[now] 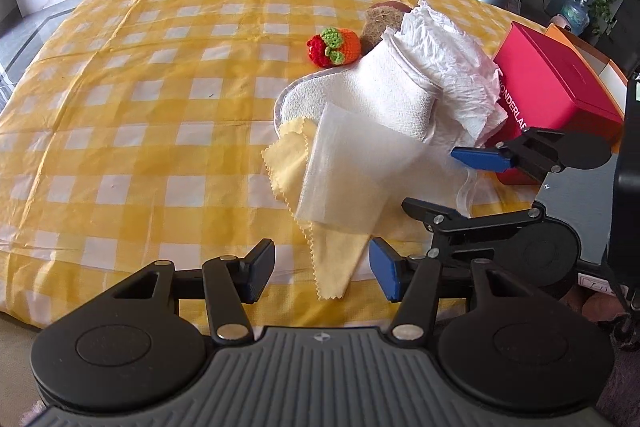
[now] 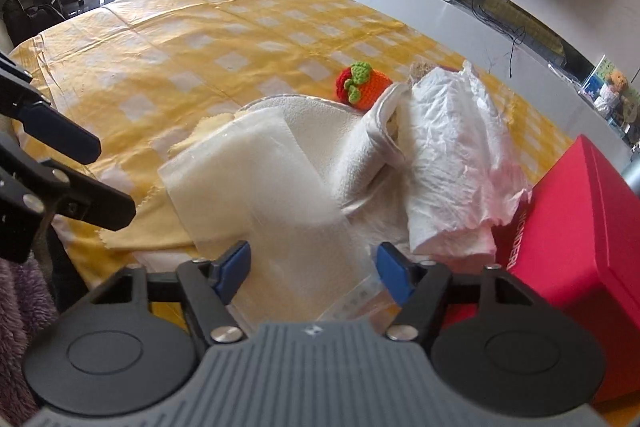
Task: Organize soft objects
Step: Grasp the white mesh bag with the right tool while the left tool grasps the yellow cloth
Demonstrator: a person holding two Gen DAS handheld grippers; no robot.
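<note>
Nearest the left gripper point(image 1: 322, 277), its jaws stood apart and empty around the pointed lower corner of the yellow pinked-edge cloth point(image 1: 335, 259), no pad touching it. The right gripper point(image 2: 314, 273) was likewise unclenched: its blue pads straddled the near end of the sheer white gauze sheet point(image 2: 264, 195) without pressing on it.

The gauze sheet lay on top of the yellow cloth, and its far edge ran against the rolled white towel point(image 1: 394, 95). Beyond that sat the crumpled white diaper point(image 1: 448, 67), leaning on the red box point(image 1: 556, 95). Further back on the checked tablecloth point(image 1: 160, 67) were the crocheted strawberry and orange point(image 1: 334, 47) and a brown scouring pad point(image 1: 380, 23).

The risk, as I judged it, was in the layering. Closing on the yellow corner might drag the gauze along, since it rested on the cloth. The gauze was thin and limp, so a shallow pinch could slip off, or catch the tablecloth beneath and ruck it up.
</note>
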